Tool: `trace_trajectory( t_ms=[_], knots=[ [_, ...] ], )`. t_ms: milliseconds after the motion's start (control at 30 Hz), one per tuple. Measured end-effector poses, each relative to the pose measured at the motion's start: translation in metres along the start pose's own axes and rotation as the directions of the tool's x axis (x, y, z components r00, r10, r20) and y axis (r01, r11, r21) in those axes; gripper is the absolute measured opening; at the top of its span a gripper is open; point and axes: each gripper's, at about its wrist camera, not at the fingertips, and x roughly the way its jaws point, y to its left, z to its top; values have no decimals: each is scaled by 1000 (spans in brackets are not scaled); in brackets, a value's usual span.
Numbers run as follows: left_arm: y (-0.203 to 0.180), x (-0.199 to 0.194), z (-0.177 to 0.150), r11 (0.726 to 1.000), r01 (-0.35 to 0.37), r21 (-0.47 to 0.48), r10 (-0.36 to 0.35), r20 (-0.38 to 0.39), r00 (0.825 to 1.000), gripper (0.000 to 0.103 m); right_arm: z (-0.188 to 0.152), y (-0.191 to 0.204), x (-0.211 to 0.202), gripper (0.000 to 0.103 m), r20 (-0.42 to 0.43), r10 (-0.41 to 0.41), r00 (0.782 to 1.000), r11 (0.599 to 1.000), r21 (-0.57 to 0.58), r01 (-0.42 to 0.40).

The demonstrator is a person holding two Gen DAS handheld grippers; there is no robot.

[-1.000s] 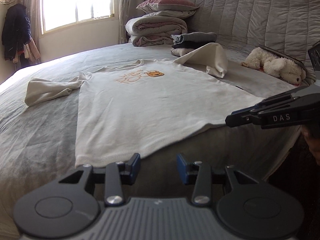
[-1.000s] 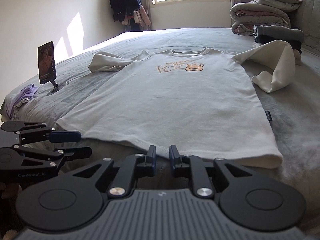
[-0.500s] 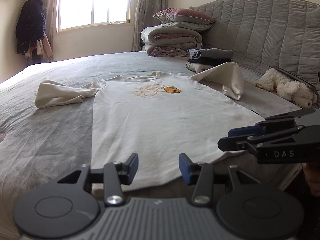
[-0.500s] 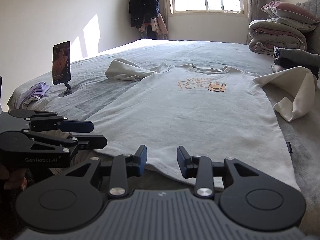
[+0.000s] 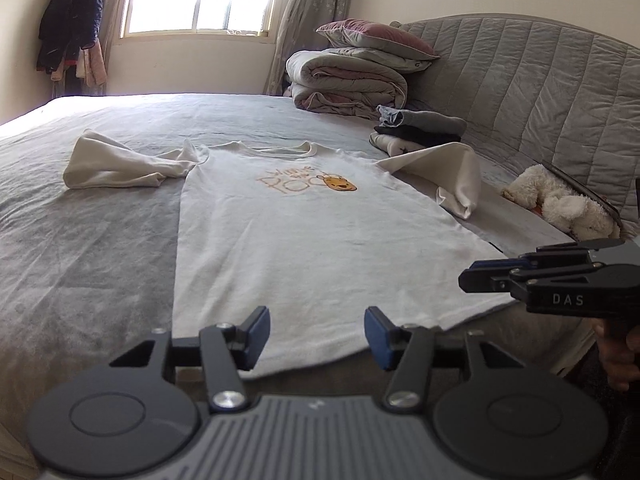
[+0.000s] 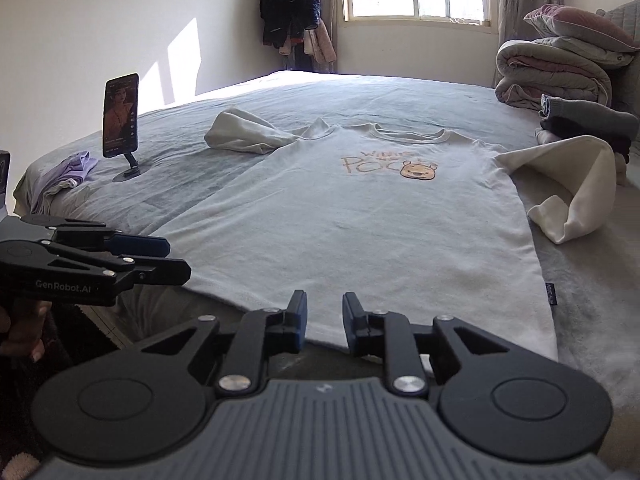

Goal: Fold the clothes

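The left gripper (image 5: 316, 334) hovered at the hem of the T-shirt (image 5: 304, 240) spread flat on the bed (image 5: 80, 240), fingers just widened, empty. The right gripper (image 6: 324, 320), fingers just narrowed but apart, also empty. Pinching only 1 layer could skew the fold.

From my feed, the shirt (image 5: 296, 240) lay flat on the bed (image 5: 80, 248), collar away from me. Folded clothes (image 5: 420, 130) sat beyond its right sleeve (bedding (image 5: 348, 84) stacked behind them); a phone stand (image 6: 122, 120) stood left.
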Motion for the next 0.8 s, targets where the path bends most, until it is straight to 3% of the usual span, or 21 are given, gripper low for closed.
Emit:
trace_trajectory(
  t_ms=[100, 200, 300, 600, 800],
  knots=[
    [-7, 6, 13, 1000, 25, -10, -25, 5, 1000, 62, 13, -24, 5, 26, 7, -76, 997, 996, 42, 76],
    [-16, 15, 26, 999, 51, -1, -51, 1, 999, 72, 24, -50, 8, 41, 9, -127, 992, 987, 103, 126],
    [-27, 28, 41, 997, 79, 2, -79, -10, 997, 81, 35, -80, 10, 41, 14, -164, 986, 973, 169, 160],
    [-63, 79, 89, 993, 119, 13, -118, -71, 990, 81, 73, -182, 17, 41, 23, -268, 963, 885, 400, 237],
    [-93, 123, 120, 988, 153, -9, -153, -97, 983, 81, 84, -231, 31, 43, 20, -320, 947, 851, 446, 278]
  ],
)
